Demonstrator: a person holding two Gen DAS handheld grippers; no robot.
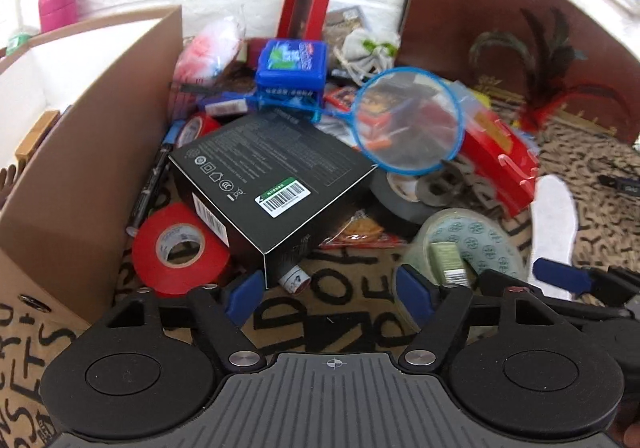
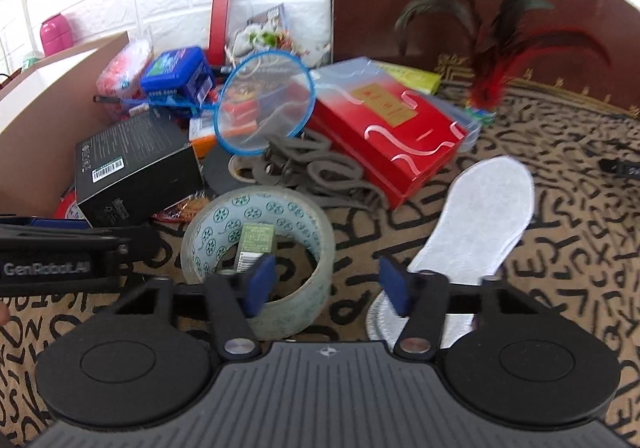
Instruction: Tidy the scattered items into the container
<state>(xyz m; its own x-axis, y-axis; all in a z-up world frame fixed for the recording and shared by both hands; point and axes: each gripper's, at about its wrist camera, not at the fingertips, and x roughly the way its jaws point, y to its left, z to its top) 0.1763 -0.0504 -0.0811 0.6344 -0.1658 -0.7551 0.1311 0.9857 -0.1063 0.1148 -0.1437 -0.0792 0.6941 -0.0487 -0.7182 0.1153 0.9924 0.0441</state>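
A cardboard box [image 1: 92, 136] stands at the left; it also shows in the right wrist view [image 2: 44, 120]. Scattered items lie beside it on a patterned rug. A black carton [image 1: 272, 184] sits just beyond my left gripper [image 1: 330, 292], which is open and empty over the rug. A red tape roll [image 1: 176, 248] lies left of it. A clear tape roll [image 2: 260, 244] lies under my right gripper [image 2: 326, 284], which is open, with its left finger over the roll's rim. A white insole [image 2: 476, 216] lies by the right finger.
Behind lie a blue net hoop [image 2: 264, 100], a red gift box [image 2: 392, 128], a blue plastic case [image 1: 292, 66], grey tape [image 1: 400, 196], a feather shuttlecock [image 2: 492, 60] and a brown board [image 1: 480, 8]. A pink bottle [image 1: 58, 4] stands by the white wall.
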